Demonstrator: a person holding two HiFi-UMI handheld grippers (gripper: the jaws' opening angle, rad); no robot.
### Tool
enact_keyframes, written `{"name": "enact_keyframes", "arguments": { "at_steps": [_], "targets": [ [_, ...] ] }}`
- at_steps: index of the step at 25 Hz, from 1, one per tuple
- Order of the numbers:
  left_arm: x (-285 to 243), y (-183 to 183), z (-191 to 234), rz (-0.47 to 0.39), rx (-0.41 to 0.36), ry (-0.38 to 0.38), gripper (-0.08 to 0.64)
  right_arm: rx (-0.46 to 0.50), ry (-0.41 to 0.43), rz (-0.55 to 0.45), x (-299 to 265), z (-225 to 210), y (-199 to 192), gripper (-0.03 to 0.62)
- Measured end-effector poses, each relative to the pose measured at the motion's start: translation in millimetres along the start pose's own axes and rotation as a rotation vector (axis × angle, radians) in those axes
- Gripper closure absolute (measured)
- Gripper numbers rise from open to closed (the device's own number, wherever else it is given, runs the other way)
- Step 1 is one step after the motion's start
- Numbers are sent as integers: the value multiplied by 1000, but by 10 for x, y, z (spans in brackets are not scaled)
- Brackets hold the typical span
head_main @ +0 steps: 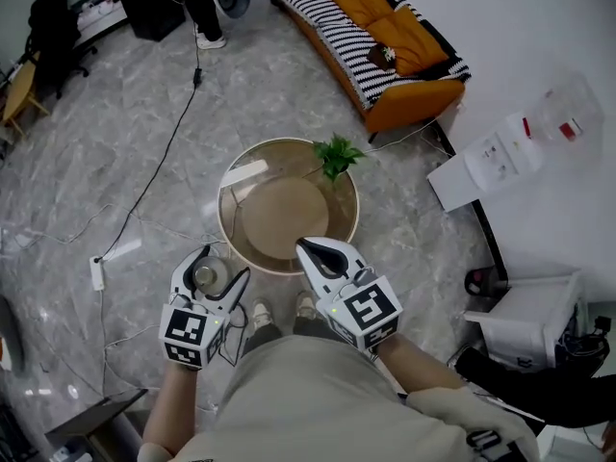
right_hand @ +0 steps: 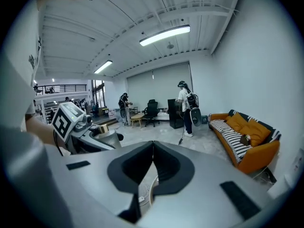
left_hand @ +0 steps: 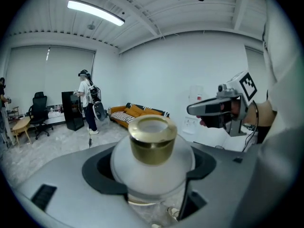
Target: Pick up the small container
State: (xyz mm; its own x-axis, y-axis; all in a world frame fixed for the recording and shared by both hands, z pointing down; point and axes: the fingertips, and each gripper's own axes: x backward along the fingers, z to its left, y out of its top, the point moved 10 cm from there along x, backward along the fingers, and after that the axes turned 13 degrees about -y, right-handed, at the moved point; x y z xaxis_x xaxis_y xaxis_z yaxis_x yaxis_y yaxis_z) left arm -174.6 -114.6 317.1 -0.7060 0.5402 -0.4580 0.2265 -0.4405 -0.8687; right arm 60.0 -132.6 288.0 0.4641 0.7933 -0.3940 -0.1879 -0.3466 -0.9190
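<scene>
The small container [left_hand: 152, 153] is a frosted white jar with a gold collar at its mouth. My left gripper [left_hand: 153, 175] is shut on it, the jaws pressing its round body from both sides. From the head view the container [head_main: 207, 275] hangs over the floor left of the table, in my left gripper [head_main: 205, 279]. My right gripper [head_main: 310, 248] reaches over the table's near rim. Its jaws [right_hand: 152, 167] are shut with nothing between them. The left gripper and container [right_hand: 103, 136] also show at the left of the right gripper view.
A round glass table [head_main: 231, 221] stands just ahead with a small green plant [head_main: 336, 154] at its far right rim. An orange striped sofa [head_main: 377, 37] is behind, cables [head_main: 154, 176] cross the marble floor, and white boxes [head_main: 525, 320] sit at right. People stand in the distance [right_hand: 186, 106].
</scene>
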Motion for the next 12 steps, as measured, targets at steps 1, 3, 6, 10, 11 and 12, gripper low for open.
{"name": "enact_keyframes", "arguments": {
  "at_steps": [1,3,6,10,11,12],
  "targets": [
    [51,-4,-62,2,-9,1,226,-5,9,3,55,30,-13,595],
    [126,-5,-168,2,-25,4,225,-6,22,6,152,71,-18,595],
    [179,9,-275,2,-44,12,226,27,17,15,224,69,3,595],
    [187,40,-298,24,-84,34,225,10,-14,6,244,-6,58,595],
    [189,55,-295,18,-81,34,225,12,-19,3,245,-23,74,595],
    [196,73,-296,10,-77,35,225,15,-22,1,247,-35,88,595]
  ]
}}
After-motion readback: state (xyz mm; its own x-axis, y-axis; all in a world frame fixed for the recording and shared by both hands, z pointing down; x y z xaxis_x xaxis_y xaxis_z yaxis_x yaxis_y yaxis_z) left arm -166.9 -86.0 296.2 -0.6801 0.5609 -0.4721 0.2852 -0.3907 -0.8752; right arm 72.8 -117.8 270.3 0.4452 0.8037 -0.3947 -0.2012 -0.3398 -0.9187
